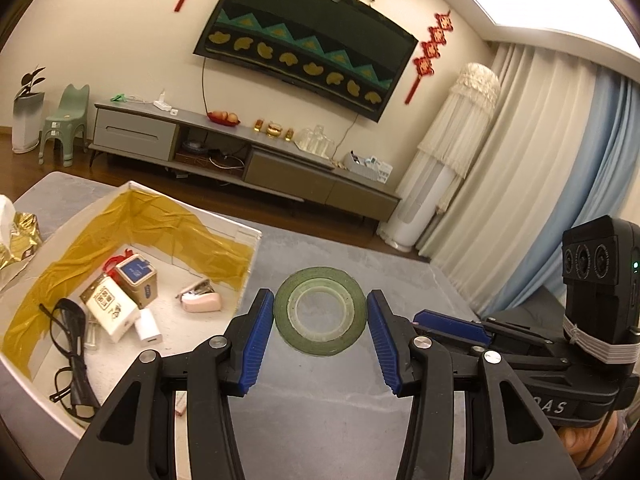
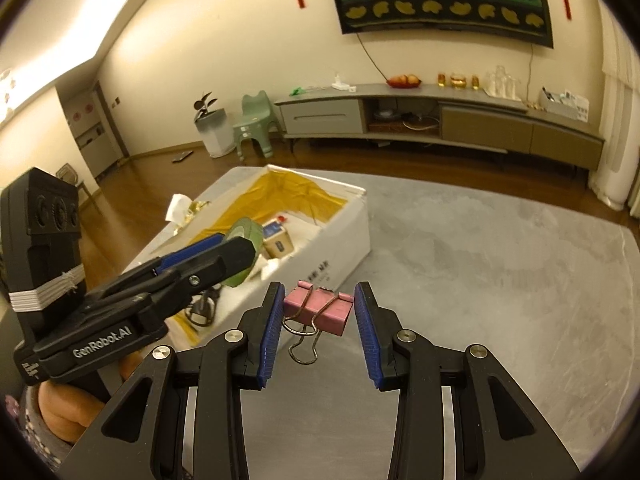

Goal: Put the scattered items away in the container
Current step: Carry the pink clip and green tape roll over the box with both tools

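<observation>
Two items were in transit toward the container, one per gripper.

Item 1: green tape roll (image 1: 320, 311). Held in the left gripper (image 1: 320, 320), blue fingers (image 1: 256, 332) clamped on opposite edges of the roll, hole facing the camera. In the right wrist view the roll hung over the near end of the white box (image 2: 344, 248), above its contents.

Item 2: pink binder clip (image 2: 320, 306), wire handles dangling. It sat between the fingers of the right gripper (image 2: 319, 320); the left pad touched it, while contact at the right pad could not be told for certain, though the clip appeared carried clear of the grey table (image 2: 480, 260), just outside the box's near wall.

Container: white box lined with gold paper (image 1: 132, 216). Already inside: a blue-topped tin (image 1: 138, 280), a white carton (image 1: 110, 306), a pink stapler (image 1: 202, 298), black glasses (image 1: 70, 320).

Handling note, a judgement: the roll looked ready to release; lowering it near the box floor before parting the fingers would stop it rolling or striking the glasses. The clip needed carrying over the wall first, keeping both grippers from colliding.
</observation>
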A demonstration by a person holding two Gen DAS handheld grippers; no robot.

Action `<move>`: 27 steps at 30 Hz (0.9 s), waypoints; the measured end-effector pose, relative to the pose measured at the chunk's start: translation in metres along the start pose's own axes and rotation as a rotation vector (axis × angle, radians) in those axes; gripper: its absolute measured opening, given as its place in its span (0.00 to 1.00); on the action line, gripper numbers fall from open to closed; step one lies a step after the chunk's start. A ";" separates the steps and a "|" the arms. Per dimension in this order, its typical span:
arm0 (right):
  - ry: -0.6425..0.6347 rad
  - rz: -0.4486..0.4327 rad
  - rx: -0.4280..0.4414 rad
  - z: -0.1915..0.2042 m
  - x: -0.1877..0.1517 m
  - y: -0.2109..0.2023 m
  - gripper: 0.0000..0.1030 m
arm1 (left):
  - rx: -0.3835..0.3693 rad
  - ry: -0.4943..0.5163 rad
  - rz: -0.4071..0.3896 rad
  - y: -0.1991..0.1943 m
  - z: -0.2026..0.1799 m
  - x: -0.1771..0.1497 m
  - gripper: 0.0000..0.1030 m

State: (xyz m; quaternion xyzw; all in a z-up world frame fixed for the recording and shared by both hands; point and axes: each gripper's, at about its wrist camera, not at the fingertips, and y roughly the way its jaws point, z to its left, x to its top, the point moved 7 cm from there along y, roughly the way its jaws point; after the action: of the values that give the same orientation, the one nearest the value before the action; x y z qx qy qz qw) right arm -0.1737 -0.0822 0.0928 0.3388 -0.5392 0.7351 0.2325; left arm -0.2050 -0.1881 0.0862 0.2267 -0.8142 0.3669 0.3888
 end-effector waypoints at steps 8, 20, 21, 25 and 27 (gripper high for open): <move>-0.066 -0.011 0.003 0.040 0.018 -0.004 0.37 | -0.008 -0.044 -0.050 -0.024 0.020 0.007 0.48; -0.139 -0.015 0.026 0.083 0.037 0.004 0.37 | 0.041 -0.149 -0.137 -0.061 0.079 0.019 0.48; -0.146 -0.015 0.028 0.087 0.039 0.006 0.37 | 0.045 -0.155 -0.141 -0.064 0.083 0.020 0.48; -0.155 -0.011 0.043 0.094 0.042 0.013 0.37 | 0.065 -0.174 -0.154 -0.070 0.100 0.021 0.48; -0.151 -0.005 0.054 0.096 0.044 0.019 0.37 | 0.073 -0.182 -0.151 -0.071 0.106 0.020 0.48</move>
State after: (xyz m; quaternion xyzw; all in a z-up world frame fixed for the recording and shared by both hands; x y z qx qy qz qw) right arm -0.1922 -0.1805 0.1319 0.4009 -0.5341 0.7213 0.1838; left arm -0.2201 -0.3163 0.0870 0.3335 -0.8128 0.3440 0.3315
